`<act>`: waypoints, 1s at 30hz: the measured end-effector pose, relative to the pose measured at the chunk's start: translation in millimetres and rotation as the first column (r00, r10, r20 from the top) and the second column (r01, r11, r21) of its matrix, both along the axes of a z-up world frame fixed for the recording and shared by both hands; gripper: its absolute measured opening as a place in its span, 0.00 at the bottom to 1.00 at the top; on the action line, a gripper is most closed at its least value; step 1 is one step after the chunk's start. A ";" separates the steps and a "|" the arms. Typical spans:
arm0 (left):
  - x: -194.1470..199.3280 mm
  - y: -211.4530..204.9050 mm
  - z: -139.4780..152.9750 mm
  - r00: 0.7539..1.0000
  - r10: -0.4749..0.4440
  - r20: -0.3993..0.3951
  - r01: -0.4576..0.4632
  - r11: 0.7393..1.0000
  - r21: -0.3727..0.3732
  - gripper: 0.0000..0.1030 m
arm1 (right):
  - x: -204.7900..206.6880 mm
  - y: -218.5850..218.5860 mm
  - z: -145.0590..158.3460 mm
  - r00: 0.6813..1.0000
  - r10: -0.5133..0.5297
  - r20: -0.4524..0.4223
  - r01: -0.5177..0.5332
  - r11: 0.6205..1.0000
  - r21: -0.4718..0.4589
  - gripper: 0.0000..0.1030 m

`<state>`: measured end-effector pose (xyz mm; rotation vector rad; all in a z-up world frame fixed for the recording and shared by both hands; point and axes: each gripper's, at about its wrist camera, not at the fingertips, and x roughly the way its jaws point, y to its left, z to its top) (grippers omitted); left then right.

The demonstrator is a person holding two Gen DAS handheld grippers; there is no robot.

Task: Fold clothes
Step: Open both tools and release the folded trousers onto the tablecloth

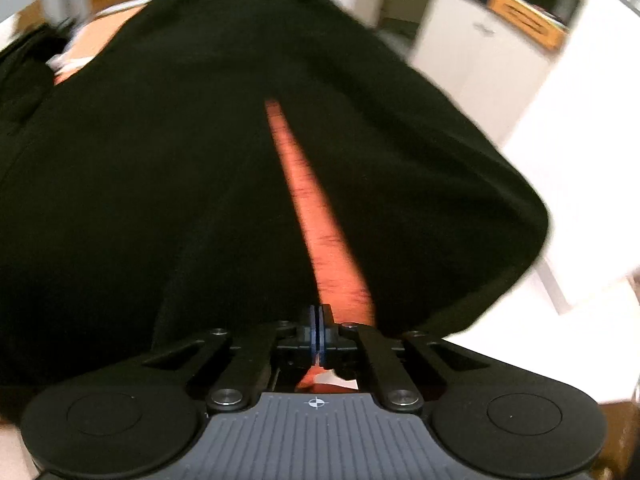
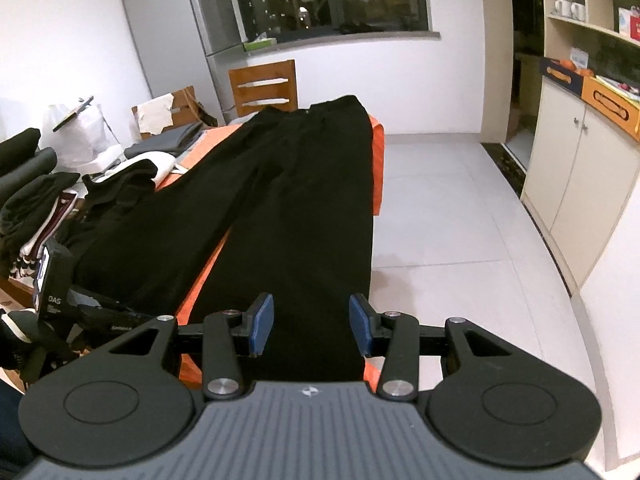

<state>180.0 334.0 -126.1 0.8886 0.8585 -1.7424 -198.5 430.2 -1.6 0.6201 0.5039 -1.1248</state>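
The orange tabletop (image 2: 378,148) is seen running away toward 12 o'clock in the right wrist view, and a pair of black trousers (image 2: 288,208) is laid out flat along it, covering most of its length. The long axis of the trousers is aligned with the tabletop: the waistband is pointed to 12 o'clock at the far end, and the two legs are spread toward 6 o'clock, with a narrow wedge of orange left showing between them. One leg is lain close along the tabletop edge at 3 o'clock.

The fabric is judged to be soft, limp and fairly light; it would be expected to drape and sag as soon as it is lifted, and no risk of breakage is seen. A hold is best taken at the hems, or at a side seam, where doubled cloth can be pinched firmly.

At 9 o'clock a heap of other clothes (image 2: 36,184) is piled beside the trousers.

The right gripper (image 2: 311,324) is held over the near end of one leg with its jaws spread wide and nothing between them. In the blurred left wrist view, the left gripper (image 1: 319,330) is shown with its jaws pressed together; whether cloth is pinched cannot be told.
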 end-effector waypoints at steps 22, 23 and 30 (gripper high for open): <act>-7.5 -16.2 41.0 0.974 0.223 0.028 -0.212 0.954 -0.213 0.53 | -42.6 -34.9 -0.2 1.000 0.027 0.001 -0.027 0.999 -0.026 0.62; -13.2 -21.0 46.5 0.973 0.229 0.032 -0.217 0.950 -0.223 0.55 | -49.4 -43.5 -0.4 0.999 0.040 0.006 -0.040 0.999 -0.028 0.64; -55.7 -61.3 86.9 0.910 0.413 0.027 -0.382 0.864 -0.329 0.64 | -114.5 -125.9 -0.7 0.982 0.189 0.019 -0.188 0.981 -0.053 0.79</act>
